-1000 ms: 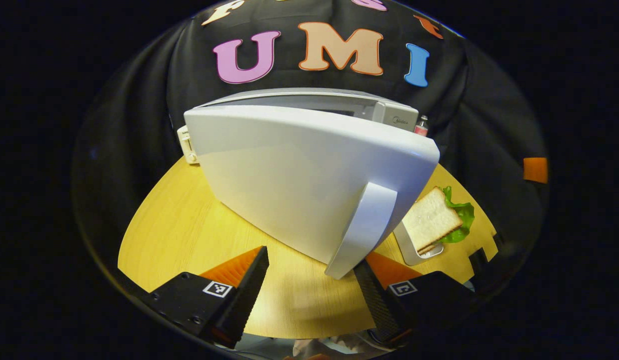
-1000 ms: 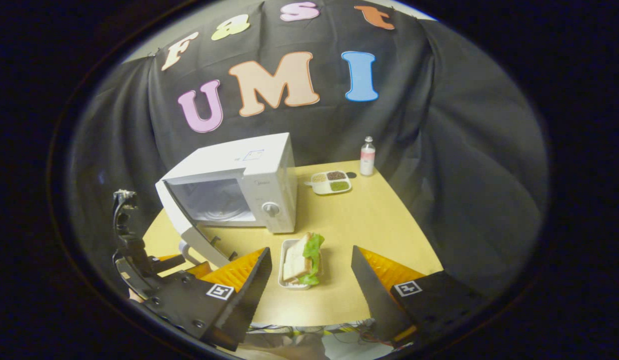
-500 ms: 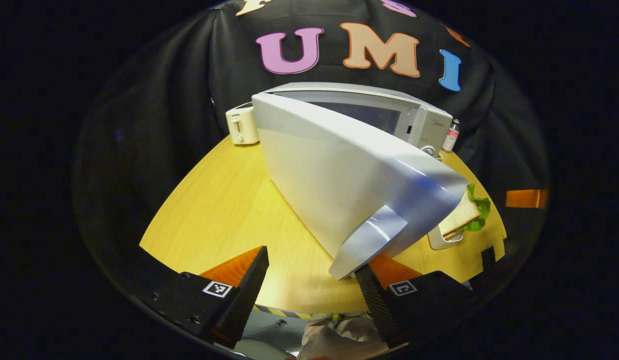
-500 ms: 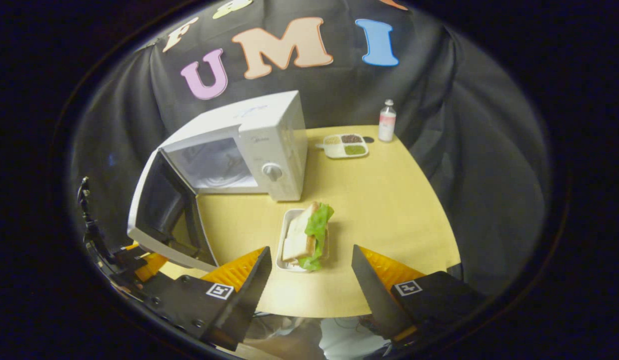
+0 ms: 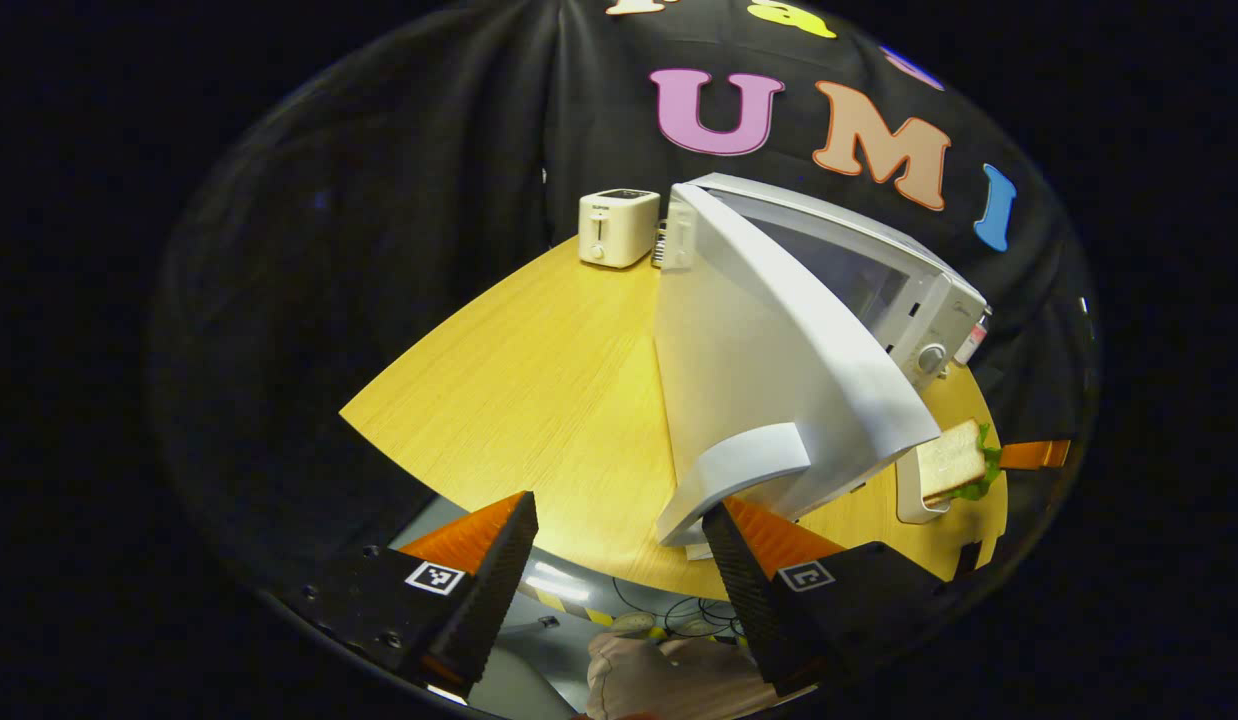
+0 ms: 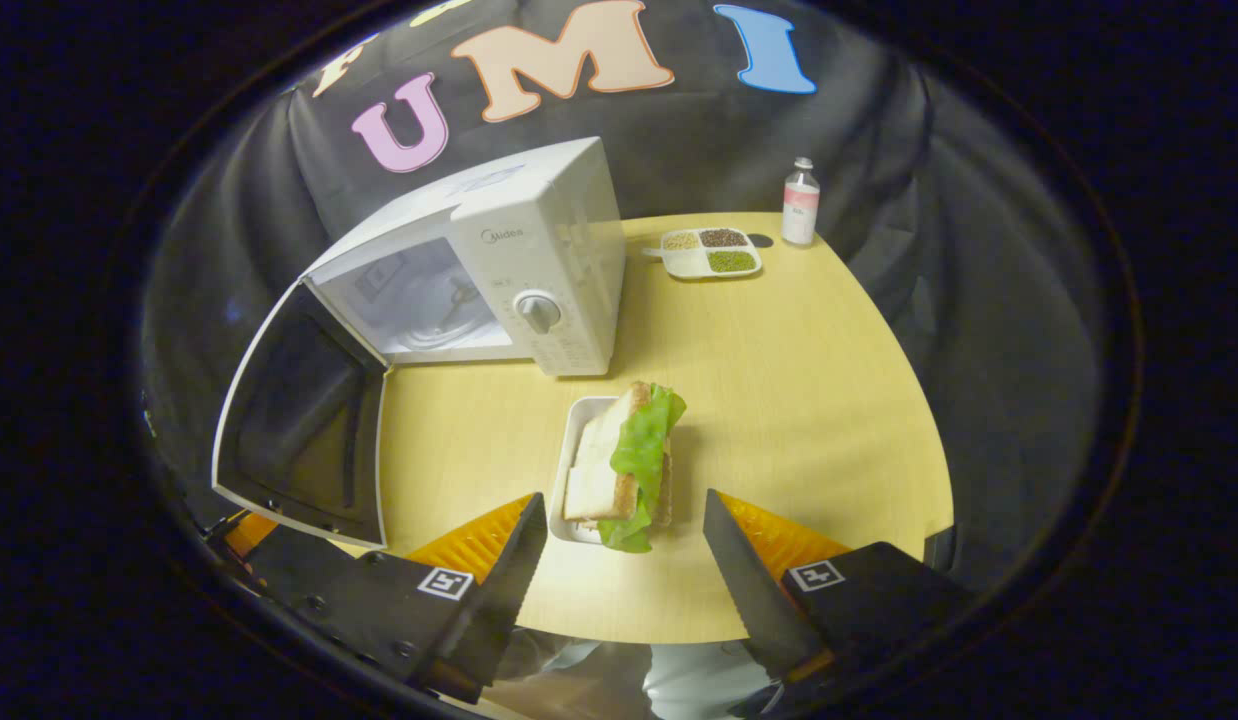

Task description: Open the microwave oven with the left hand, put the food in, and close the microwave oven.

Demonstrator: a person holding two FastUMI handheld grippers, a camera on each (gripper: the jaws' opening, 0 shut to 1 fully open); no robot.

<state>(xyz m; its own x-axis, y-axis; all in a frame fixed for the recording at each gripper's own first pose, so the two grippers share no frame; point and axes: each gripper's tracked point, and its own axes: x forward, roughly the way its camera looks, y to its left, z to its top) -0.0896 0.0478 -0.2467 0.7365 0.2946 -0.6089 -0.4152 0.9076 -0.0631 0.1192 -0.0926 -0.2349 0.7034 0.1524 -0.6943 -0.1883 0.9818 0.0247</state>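
The white microwave (image 6: 539, 260) stands at the back left of the table with its door (image 6: 299, 430) swung wide, showing the cavity (image 6: 419, 300). In the left gripper view the door (image 5: 779, 360) looms close. Its handle (image 5: 729, 480) reaches down between the fingers of my left gripper (image 5: 619, 560), close to the right-hand finger, and the jaws stand open. A sandwich with lettuce (image 6: 624, 455) lies in a white tray (image 6: 569, 440) in front of the microwave. My right gripper (image 6: 624, 545) hovers open just short of it, one finger either side.
A small toaster (image 5: 617, 227) sits at the far edge beside the microwave. A bottle (image 6: 800, 188) and a divided dish of grains (image 6: 709, 252) stand at the back right. The wooden table (image 6: 809, 400) ends near both grippers, with floor and cables below.
The door has swung from partly open to wide open as my left gripper pulled back along its arc. My right gripper has come closer to the sandwich.
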